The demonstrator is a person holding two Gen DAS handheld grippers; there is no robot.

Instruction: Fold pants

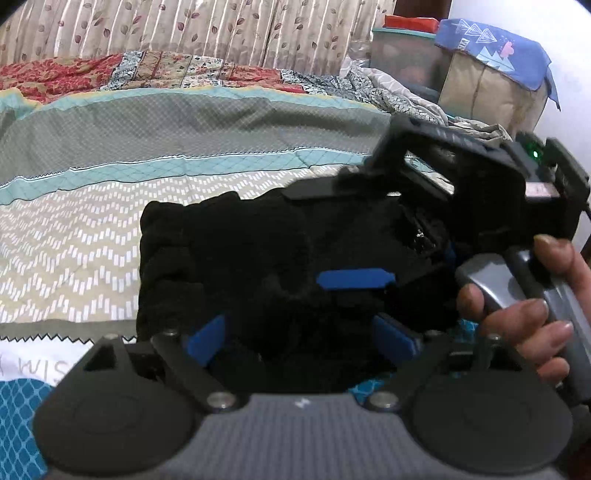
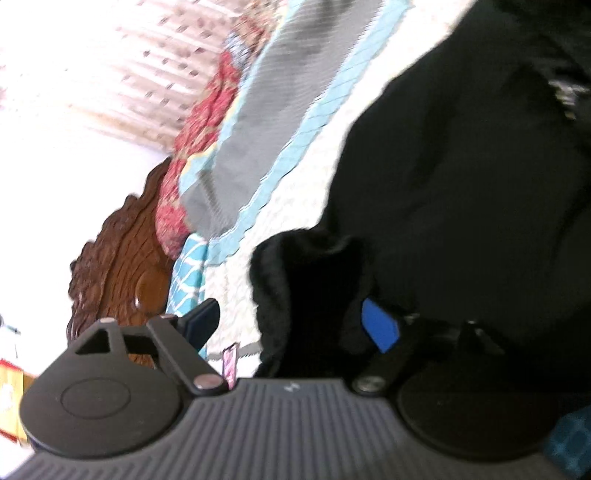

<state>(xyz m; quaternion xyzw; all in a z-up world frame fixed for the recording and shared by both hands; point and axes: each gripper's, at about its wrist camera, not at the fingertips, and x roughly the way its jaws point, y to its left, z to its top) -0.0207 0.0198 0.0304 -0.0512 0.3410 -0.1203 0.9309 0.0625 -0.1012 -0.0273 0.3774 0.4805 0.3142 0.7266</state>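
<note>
Bedspread: striped teal, grey and cream, spread beneath everything.
Pants: black, bunched in a folded heap on the bedspread, centre of the left wrist view.
Left gripper: jaws spread wide, blue pads either side of the black cloth, no grip visible.
Right gripper: jaws wide apart, tilted sideways, pants between and beyond the fingers, unpinched.
Right hand: wrapped round the grey handle, far right.

We see black fabric pants on a teal, grey and cream zigzag-striped bedspread, blue pads on our tools, and a leaf-print beige curtain.
</note>
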